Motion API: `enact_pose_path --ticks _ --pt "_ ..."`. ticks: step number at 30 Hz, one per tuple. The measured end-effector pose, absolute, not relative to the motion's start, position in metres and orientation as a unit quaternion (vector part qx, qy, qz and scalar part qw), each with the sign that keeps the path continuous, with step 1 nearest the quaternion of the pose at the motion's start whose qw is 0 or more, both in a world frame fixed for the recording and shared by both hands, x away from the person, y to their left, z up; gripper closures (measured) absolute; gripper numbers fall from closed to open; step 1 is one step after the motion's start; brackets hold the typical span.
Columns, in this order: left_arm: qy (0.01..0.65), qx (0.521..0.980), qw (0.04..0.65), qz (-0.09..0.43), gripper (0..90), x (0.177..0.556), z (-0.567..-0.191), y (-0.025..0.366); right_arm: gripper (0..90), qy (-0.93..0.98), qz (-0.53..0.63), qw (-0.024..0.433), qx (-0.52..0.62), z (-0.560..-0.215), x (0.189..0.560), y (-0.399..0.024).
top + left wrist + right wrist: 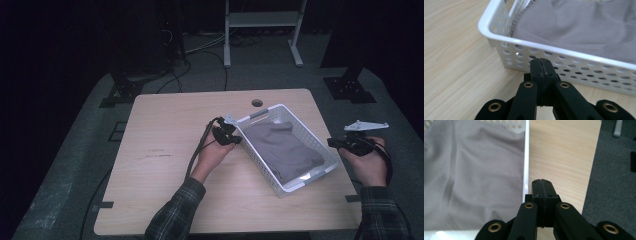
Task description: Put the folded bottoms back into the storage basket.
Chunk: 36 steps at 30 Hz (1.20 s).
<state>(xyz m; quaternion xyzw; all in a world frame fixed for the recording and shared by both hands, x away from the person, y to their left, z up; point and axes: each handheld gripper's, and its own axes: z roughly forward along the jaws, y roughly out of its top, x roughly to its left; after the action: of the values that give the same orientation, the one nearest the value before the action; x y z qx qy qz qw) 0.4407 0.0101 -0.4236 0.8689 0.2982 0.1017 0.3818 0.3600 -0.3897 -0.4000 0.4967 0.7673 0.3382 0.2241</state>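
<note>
1. A white basket [320, 148] sits slantwise on the right half of the wooden table [160, 150], with a grey cloth [285, 147] folded inside it.
2. The left gripper [235, 136] is just beside the basket's near-left wall; its 2 jaws are clenched together with nothing between them, and whether they touch the wall I cannot tell.
3. The right gripper [334, 143] hangs past the table's right edge, apart from the basket, its jaws likewise pressed together on nothing.
4. In the left gripper view, the closed tips [541, 65] face the perforated wall.
</note>
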Motion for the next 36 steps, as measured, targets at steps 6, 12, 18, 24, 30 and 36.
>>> enact_pose_path --ticks 6,12,18,24,30,36 --pt "0.305 0.867 0.38 0.105 89.2 0.447 -0.425 0.005 89.7 0.781 0.334 0.196 0.49 -0.407 0.362 -0.39" --pt "0.313 0.865 0.378 0.107 88.5 0.451 -0.424 0.011 89.8 0.798 0.348 0.165 0.463 -0.41 0.362 -0.382" --pt "0.32 0.862 0.378 0.107 88.1 0.454 -0.424 0.022 89.8 0.816 0.362 0.141 0.429 -0.409 0.361 -0.367" --pt "0.327 0.86 0.376 0.111 88.2 0.455 -0.423 0.033 89.8 0.834 0.364 0.121 0.398 -0.41 0.361 -0.347" --pt "0.331 0.859 0.374 0.114 88.2 0.457 -0.421 0.041 89.8 0.846 0.37 0.103 0.37 -0.409 0.36 -0.334" --pt "0.333 0.859 0.372 0.115 88.2 0.458 -0.421 0.043 89.8 0.853 0.371 0.096 0.353 -0.408 0.359 -0.328"
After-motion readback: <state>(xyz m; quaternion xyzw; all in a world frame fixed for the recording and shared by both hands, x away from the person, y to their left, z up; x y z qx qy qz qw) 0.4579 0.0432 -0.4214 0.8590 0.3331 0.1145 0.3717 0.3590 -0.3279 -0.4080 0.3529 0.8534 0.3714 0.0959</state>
